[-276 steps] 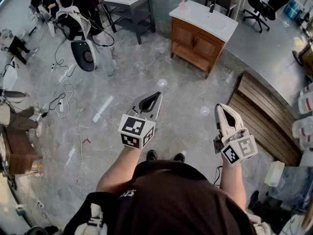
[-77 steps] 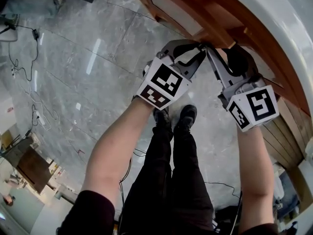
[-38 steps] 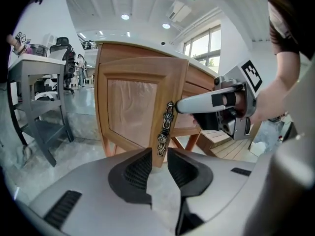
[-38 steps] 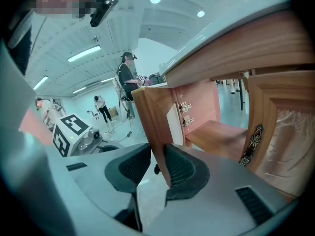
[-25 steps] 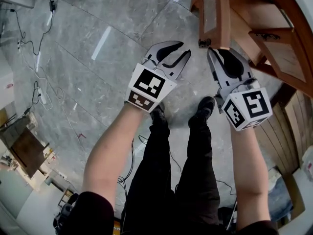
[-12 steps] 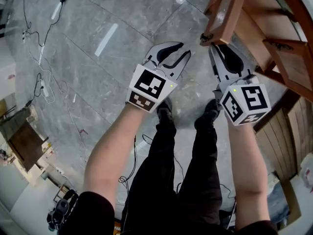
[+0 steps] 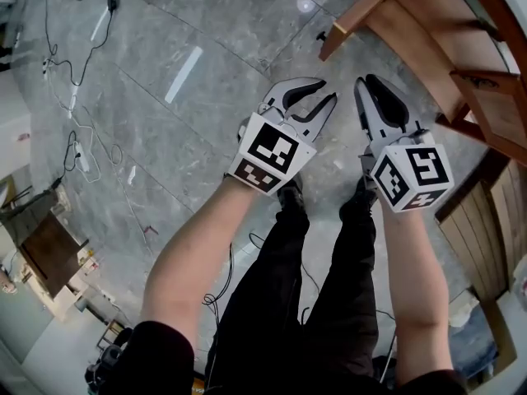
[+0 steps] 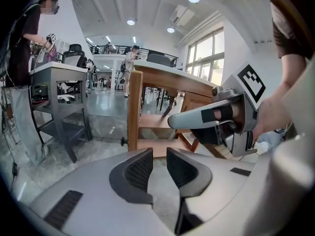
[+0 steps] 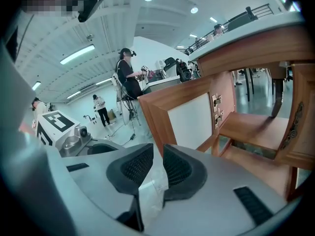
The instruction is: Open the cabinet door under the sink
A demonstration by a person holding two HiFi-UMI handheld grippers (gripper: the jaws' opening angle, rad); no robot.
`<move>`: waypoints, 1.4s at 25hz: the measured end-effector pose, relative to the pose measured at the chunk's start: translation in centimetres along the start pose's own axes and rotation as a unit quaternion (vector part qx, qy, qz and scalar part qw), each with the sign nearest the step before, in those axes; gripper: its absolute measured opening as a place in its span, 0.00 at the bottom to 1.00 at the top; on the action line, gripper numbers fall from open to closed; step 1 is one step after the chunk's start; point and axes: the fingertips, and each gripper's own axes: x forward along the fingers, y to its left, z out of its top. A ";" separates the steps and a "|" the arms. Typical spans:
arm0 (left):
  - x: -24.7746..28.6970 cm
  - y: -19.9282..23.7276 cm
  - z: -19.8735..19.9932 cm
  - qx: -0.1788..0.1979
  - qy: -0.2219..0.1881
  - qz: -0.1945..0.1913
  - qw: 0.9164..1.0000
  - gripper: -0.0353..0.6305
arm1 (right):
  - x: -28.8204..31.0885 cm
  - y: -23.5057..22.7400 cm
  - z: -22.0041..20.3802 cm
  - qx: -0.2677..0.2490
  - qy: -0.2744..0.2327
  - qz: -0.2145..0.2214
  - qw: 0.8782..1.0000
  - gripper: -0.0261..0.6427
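Note:
The wooden sink cabinet (image 7: 461, 31) fills the upper right of the head view. Its left door (image 7: 362, 11) stands swung out over the floor, and its right door (image 7: 494, 97) is open too. My left gripper (image 7: 324, 93) and right gripper (image 7: 365, 82) hover side by side just short of the open front, touching nothing. In the left gripper view the left door (image 8: 134, 107) shows edge-on, with the left gripper (image 8: 160, 154) below it. The right gripper (image 9: 158, 151) faces that door's pale inner panel (image 9: 189, 117). Both pairs of jaws have just been closing; each still shows a gap with nothing in it.
Inside the cabinet a bare wooden shelf (image 9: 256, 129) shows. Cables (image 7: 74, 97) trail over the grey floor at left, and a slatted wooden platform (image 7: 486, 245) lies at right. A grey desk (image 8: 59, 97) and standing people are beyond. My legs are right below the grippers.
The left door has swung further out, away from the grippers. Both grippers have drawn back from it, and the right jaws have narrowed.

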 end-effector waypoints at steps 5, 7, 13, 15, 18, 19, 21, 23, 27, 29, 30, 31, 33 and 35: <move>-0.5 -0.7 2.3 -0.002 -0.015 -0.012 1.000 0.19 | -2.4 -0.5 1.0 0.005 -0.012 -0.030 0.999 0.14; -0.1 -1.9 3.2 0.005 -0.012 -0.022 1.000 0.18 | -3.7 -1.5 1.2 0.020 -0.016 -0.044 0.999 0.13; 3.6 -4.4 4.6 0.005 -0.014 -0.031 0.999 0.17 | -6.7 -6.7 0.0 0.043 -0.023 -0.081 0.996 0.12; 5.4 -5.8 5.8 0.013 -0.012 -0.042 0.999 0.17 | -8.7 -9.5 -0.4 0.056 -0.030 -0.104 0.993 0.12; 8.4 -7.9 7.2 0.022 -0.007 -0.059 0.998 0.17 | -11.3 -13.8 -1.0 0.076 -0.037 -0.141 0.986 0.12; 9.5 -8.3 7.5 0.023 -0.004 -0.060 0.998 0.17 | -11.8 -15.1 -1.1 0.081 -0.039 -0.147 0.985 0.12; 11.8 -9.0 8.2 0.021 0.000 -0.060 0.998 0.17 | -12.7 -17.5 -1.3 0.090 -0.042 -0.155 0.983 0.12; 14.1 -9.6 9.0 0.016 0.002 -0.059 0.998 0.16 | -13.4 -19.8 -1.6 0.092 -0.038 -0.158 0.982 0.12; 18.5 -10.7 11.1 0.009 0.001 -0.058 0.998 0.16 | -14.5 -23.9 -1.4 0.085 -0.024 -0.160 0.983 0.15; 20.2 -11.3 11.9 0.008 -0.004 -0.061 0.998 0.16 | -14.8 -25.5 -1.2 0.077 -0.020 -0.161 0.984 0.16; 20.9 -11.6 12.0 0.007 -0.005 -0.063 0.998 0.16 | -14.8 -26.1 -1.3 0.073 -0.017 -0.163 0.984 0.16; 21.5 -11.9 12.1 0.005 -0.006 -0.064 0.998 0.16 | -14.8 -26.6 -1.4 0.069 -0.014 -0.165 0.984 0.16; 22.7 -12.1 12.2 0.001 -0.005 -0.069 0.998 0.16 | -14.5 -27.7 -1.4 0.066 -0.009 -0.173 0.983 0.17; 23.4 -12.1 12.1 -0.001 -0.001 -0.077 0.997 0.16 | -14.1 -28.4 -1.3 0.073 -0.008 -0.184 0.980 0.18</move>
